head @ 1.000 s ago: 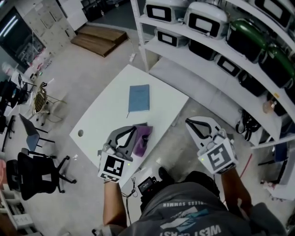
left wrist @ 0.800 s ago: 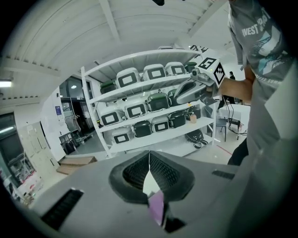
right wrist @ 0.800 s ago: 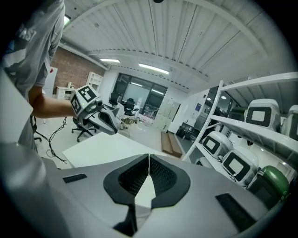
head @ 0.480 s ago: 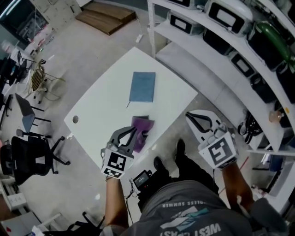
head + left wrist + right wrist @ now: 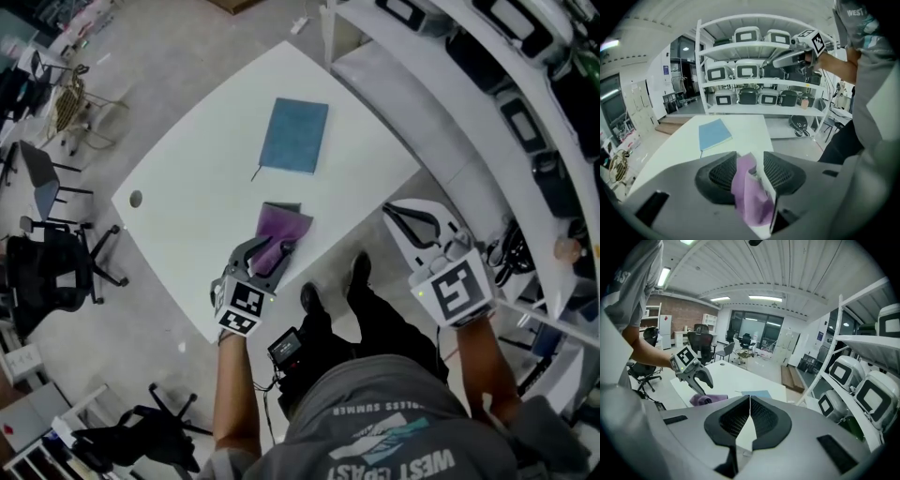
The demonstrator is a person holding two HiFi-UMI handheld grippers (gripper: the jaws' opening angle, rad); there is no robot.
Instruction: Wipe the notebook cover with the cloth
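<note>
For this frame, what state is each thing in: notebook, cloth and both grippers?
Notebook: closed, lying flat on the white table.
Purple cloth: bunched up on the table, apart from the notebook.
Left gripper: open, jaws have just been opening, cloth between them.
Right gripper: shut, nothing between its jaws.

Desk point(image 5: 197, 178): bare left of notebook point(image 5: 294, 136) and cloth point(image 5: 284, 228). Shelf point(image 5: 422, 112) crowds its right edge; chairs point(image 5: 52, 277) stand well off left.
</note>
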